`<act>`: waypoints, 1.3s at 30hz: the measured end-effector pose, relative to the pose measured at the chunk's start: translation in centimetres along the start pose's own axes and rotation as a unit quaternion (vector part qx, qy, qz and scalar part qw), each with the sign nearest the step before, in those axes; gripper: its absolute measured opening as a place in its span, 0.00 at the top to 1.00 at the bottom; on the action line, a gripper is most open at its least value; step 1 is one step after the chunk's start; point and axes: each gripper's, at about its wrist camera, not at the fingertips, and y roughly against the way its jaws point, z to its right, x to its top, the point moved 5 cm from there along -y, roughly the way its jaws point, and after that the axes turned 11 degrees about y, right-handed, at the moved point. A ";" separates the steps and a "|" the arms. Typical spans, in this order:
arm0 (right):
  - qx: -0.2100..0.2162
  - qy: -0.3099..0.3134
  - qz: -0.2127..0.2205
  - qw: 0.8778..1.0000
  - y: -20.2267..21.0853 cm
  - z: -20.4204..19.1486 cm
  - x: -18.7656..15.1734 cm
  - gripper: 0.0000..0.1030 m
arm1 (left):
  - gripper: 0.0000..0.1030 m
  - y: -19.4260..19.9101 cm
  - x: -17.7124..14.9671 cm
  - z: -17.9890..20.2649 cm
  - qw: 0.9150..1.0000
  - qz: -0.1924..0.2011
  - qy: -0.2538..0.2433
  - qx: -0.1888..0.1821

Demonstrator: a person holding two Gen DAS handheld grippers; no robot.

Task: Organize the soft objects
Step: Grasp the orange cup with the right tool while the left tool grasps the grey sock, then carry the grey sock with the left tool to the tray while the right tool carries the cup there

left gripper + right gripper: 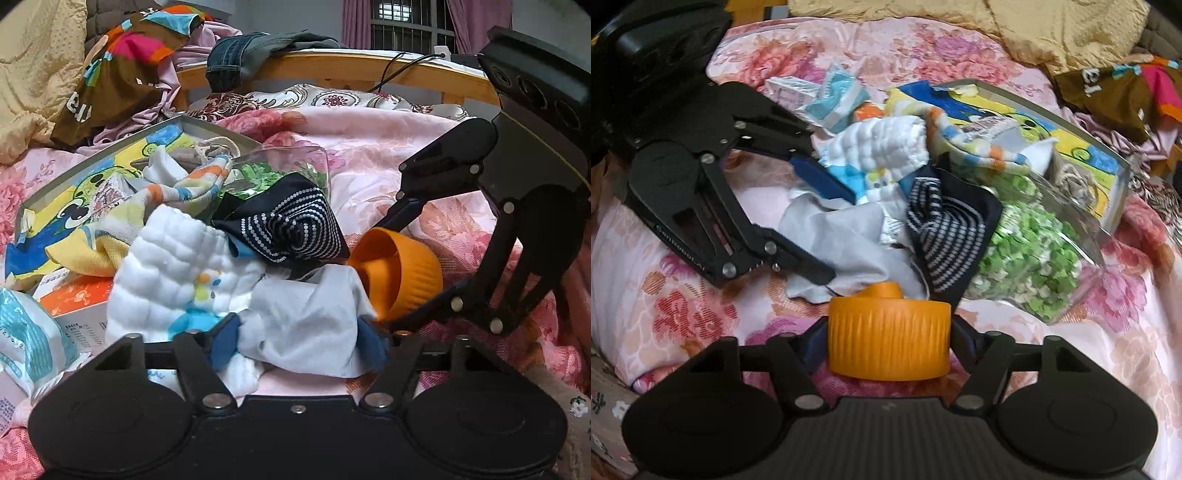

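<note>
Right gripper [888, 345]: jaws clamped on the ribbed sides of an orange lid [889, 338]. Left gripper [299, 341]: jaws closed on a pale grey cloth [306, 328], touching the white quilted cloth [173, 273] and dotted dark sock [291, 225], heaped on the floral bedspread [388, 147].

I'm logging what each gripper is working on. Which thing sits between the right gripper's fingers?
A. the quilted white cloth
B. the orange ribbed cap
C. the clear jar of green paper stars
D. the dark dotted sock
B: in the right wrist view the orange ribbed cap fills the gap between the right gripper fingers.
</note>
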 end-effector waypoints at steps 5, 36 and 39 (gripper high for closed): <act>-0.003 -0.009 -0.005 1.000 0.0 0.4 -0.4 0.42 | 0.53 0.2 0.2 0.1 1.000 0.005 0.002 0.010; -0.025 -0.050 0.054 0.997 3.2 0.8 0.5 0.66 | 0.90 1.7 0.5 0.1 0.982 0.003 0.187 -0.006; -0.030 -0.047 0.072 0.996 4.0 0.7 0.8 0.66 | 0.90 2.8 0.5 0.6 0.982 0.013 0.191 0.001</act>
